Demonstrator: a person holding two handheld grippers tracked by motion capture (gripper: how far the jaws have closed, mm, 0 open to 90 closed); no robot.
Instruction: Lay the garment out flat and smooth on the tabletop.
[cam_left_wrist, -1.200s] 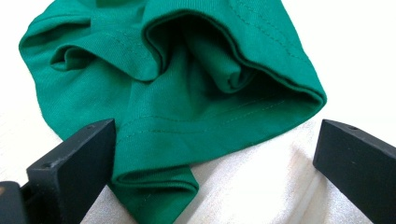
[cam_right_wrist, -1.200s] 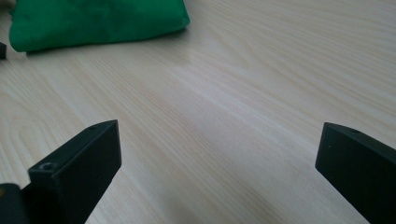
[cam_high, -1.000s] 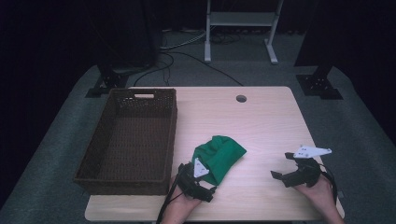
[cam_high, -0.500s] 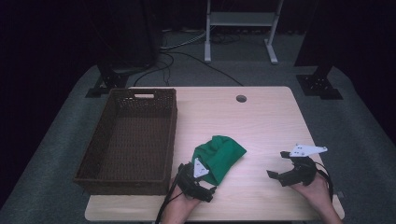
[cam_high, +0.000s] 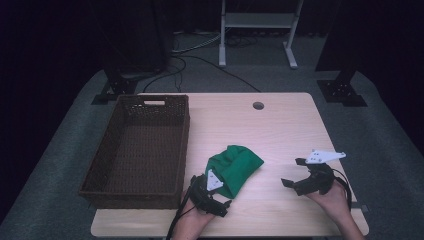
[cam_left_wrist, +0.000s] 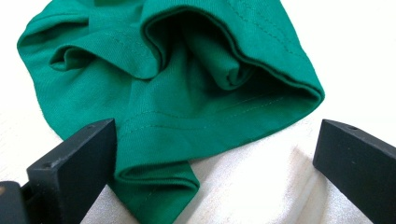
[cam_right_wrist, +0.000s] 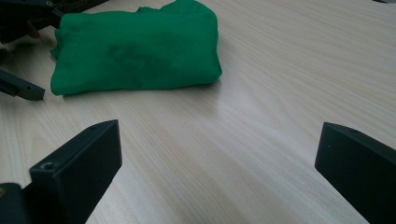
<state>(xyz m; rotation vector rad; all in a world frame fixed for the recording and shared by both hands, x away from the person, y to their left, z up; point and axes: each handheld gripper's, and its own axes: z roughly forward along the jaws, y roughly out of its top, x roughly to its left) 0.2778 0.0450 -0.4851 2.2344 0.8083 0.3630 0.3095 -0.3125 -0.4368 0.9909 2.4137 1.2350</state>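
1. The green cloth (cam_high: 233, 169) lies bunched on the worktop (cam_high: 280, 130), near its front edge, just right of the basket (cam_high: 137, 150).
2. The left gripper (cam_high: 212, 192) sits at the cloth's near left corner; its fingers (cam_left_wrist: 74, 158) are spread wide, with a folded hem lying between them but not pinched.
3. The right gripper (cam_high: 300, 182) has slid a little leftward and nearer over the last second. It is still well apart from the cloth, its fingers (cam_right_wrist: 79, 163) wide open over bare wood.
4. The left gripper and the cloth have not shifted in that time.
5. I take it the left hand is waiting to close on the hem while the right comes in to help; the cloth looks bound for the basket, which stands empty.
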